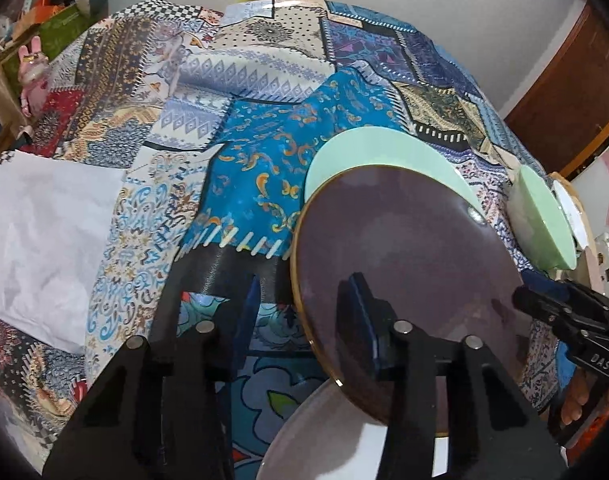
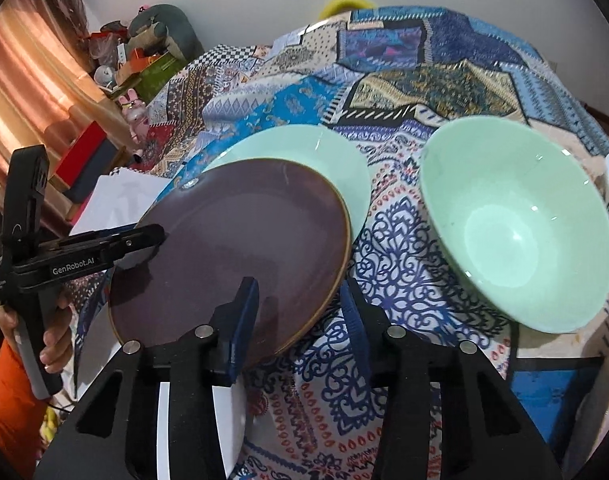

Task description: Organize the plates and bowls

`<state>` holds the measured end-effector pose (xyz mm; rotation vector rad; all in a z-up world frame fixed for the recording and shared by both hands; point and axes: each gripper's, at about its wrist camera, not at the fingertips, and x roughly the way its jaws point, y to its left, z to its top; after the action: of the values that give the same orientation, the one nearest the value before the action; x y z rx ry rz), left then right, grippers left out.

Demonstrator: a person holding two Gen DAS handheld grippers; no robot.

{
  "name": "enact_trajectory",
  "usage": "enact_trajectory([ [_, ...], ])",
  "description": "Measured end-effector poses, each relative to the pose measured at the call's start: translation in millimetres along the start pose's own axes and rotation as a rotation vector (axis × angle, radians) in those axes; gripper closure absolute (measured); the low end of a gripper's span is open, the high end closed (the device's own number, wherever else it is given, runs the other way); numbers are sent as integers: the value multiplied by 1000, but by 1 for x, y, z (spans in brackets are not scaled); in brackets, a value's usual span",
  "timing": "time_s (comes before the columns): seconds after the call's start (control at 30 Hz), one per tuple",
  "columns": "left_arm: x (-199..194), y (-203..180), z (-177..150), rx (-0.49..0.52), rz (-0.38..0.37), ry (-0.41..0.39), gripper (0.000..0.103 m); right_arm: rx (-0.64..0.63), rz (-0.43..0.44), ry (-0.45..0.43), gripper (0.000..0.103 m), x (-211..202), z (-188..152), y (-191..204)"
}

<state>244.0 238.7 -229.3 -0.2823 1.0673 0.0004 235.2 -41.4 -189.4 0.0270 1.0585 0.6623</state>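
Right gripper (image 2: pixel 300 304): jaws apart, straddling the near rim of the brown plate (image 2: pixel 232 256), 1 blue pad above the plate face and 1 beside its edge; not clamped. Left gripper (image 1: pixel 304 320): jaws apart, 1 pad over the same plate's opposite rim. The brown plate sits tilted, overlapping the green plate (image 2: pixel 304 152) behind it. A green bowl (image 2: pixel 516 224) stands right of the brown plate, apart from it, on the patterned cloth (image 2: pixel 404 240). A white plate (image 2: pixel 232 420) lies partly beneath the brown plate's near side.
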Motion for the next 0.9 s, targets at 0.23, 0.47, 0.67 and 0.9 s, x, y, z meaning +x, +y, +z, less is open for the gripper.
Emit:
enact_trajectory([
  [0.23,3,-10,0,22,-55,34,67,33,24,41,71,12,3,-8],
  [0.47,1,-14,-2,29,-59,35,67,40,19,29,73,13,3,-9],
  [0.67,-7,-21,-8,40,-41,8,67,26,10,12,73,8,0,-10],
  [0.9,-23,-30,-16,64,-25,-24,67,19,27,-10,74,-1,-2,-11],
])
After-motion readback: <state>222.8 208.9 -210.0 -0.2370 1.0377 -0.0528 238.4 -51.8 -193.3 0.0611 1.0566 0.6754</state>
